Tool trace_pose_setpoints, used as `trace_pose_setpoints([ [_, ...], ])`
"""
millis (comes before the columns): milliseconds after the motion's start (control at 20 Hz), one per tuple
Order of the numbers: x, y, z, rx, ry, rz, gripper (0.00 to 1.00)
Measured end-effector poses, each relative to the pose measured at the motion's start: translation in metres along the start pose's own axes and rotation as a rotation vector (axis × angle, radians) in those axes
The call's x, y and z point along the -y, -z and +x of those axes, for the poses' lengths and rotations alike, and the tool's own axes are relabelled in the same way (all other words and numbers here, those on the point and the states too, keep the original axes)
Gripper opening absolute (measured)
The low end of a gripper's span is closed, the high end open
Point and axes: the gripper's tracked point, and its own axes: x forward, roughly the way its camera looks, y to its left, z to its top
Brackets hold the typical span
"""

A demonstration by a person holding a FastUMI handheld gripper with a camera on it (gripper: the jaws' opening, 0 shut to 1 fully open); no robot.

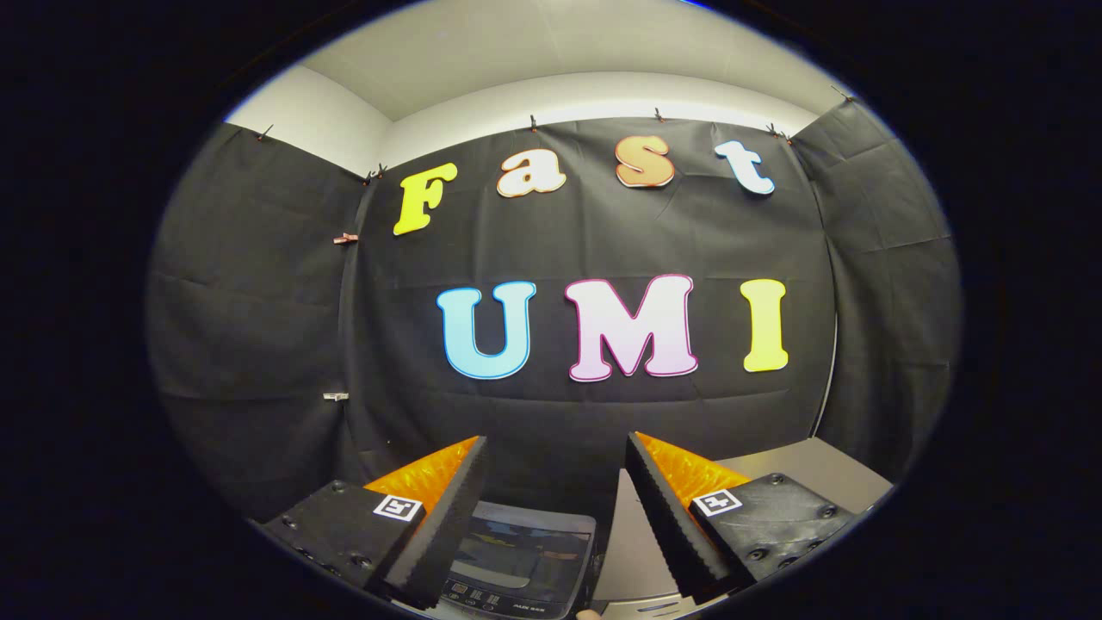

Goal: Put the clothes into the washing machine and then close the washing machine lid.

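Black cloth (258, 327) hangs all round the booth, pinned up under a pale wall and ceiling, and most of the gripper view looks straight at it, with the camera held high and level.

On the near left, the left finger (435, 525) of the gripper (555, 530) reaches forward and up, its ridged inner face turned toward the middle. Between the fingers and below them sits the washing machine (516, 560): its top, with a row of controls along the near edge and a dark glossy lid panel (529, 547) behind them. That panel appears to lie flat over the opening, so the lid looks shut, though only part of the top is in sight and reflections make it hard to be sure. Right of the machine, the right finger (671, 525) mirrors the left. The two stand well apart with nothing between them; they pinch nothing. Beyond the right finger a pale bench (809, 469) runs back to the cloth beside the machine, and the stretch of it that shows carries nothing.

As for progress, I can pick out no clothes anywhere in this view, neither in the fingers nor on the bench nor on the machine. A lid that lies flat with no clothes in sight would fit a load already inside and covered; it would fit equally a machine waiting with its lid down while the clothes lie somewhere below or behind the camera. This moment does not settle which.
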Motion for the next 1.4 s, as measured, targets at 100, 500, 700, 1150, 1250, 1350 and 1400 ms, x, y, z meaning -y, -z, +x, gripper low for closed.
trace_pose_setpoints([
  [100,0.014,-0.007,-0.014,0.014,0.019,-0.01,0.98],
  [500,0.071,-0.017,-0.08,0.028,0.093,-0.053,0.98],
  [700,0.095,-0.01,-0.108,0.035,0.142,-0.067,0.98],
  [1150,0.118,-0.003,-0.138,0.066,0.205,-0.016,0.98],
  [1250,0.119,-0.006,-0.141,0.08,0.209,-0.024,0.98],
  [1350,0.117,-0.007,-0.142,0.084,0.205,-0.024,0.98],
  [1400,0.117,-0.008,-0.142,0.084,0.206,-0.024,0.98],
])
